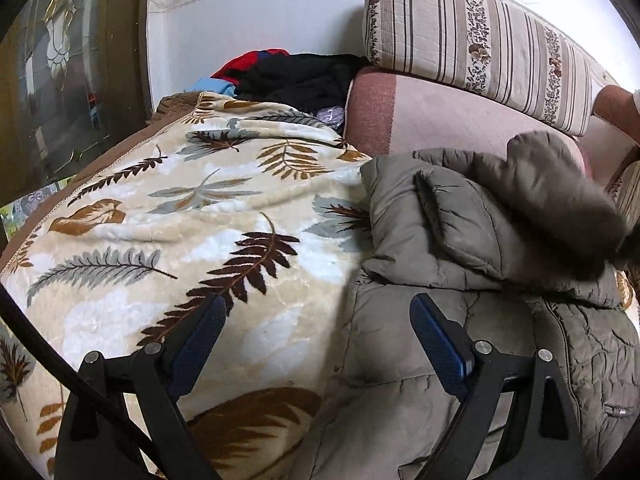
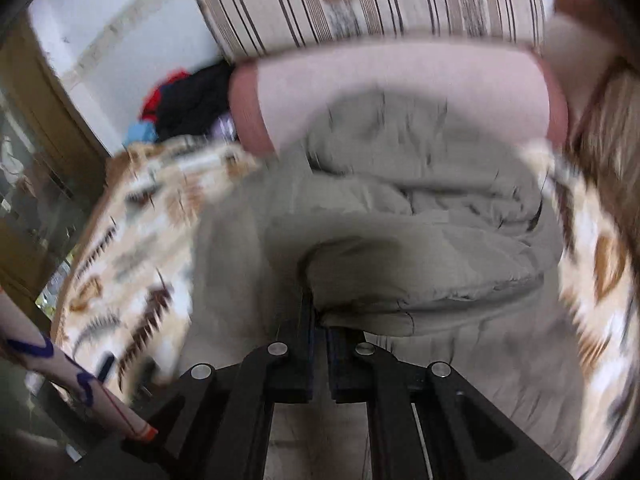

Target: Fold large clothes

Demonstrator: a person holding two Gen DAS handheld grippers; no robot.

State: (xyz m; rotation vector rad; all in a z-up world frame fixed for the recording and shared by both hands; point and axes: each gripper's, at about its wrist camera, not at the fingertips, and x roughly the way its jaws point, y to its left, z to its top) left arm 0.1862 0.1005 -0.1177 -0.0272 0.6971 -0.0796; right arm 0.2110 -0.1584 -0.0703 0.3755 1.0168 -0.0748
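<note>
Right gripper (image 2: 320, 330) clamped on jacket (image 2: 400, 248) sleeve; left gripper (image 1: 318, 320) wide, empty, beside jacket. Thin pinch, could slip.

Leaf-print blanket (image 1: 180, 216), striped cushion (image 1: 476, 40), perhaps piled clothes (image 1: 296, 76) behind.

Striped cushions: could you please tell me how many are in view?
2: one striped cushion stands on the pink sofa back; another cushion peeks in at the right edge. More may be hidden.
</note>
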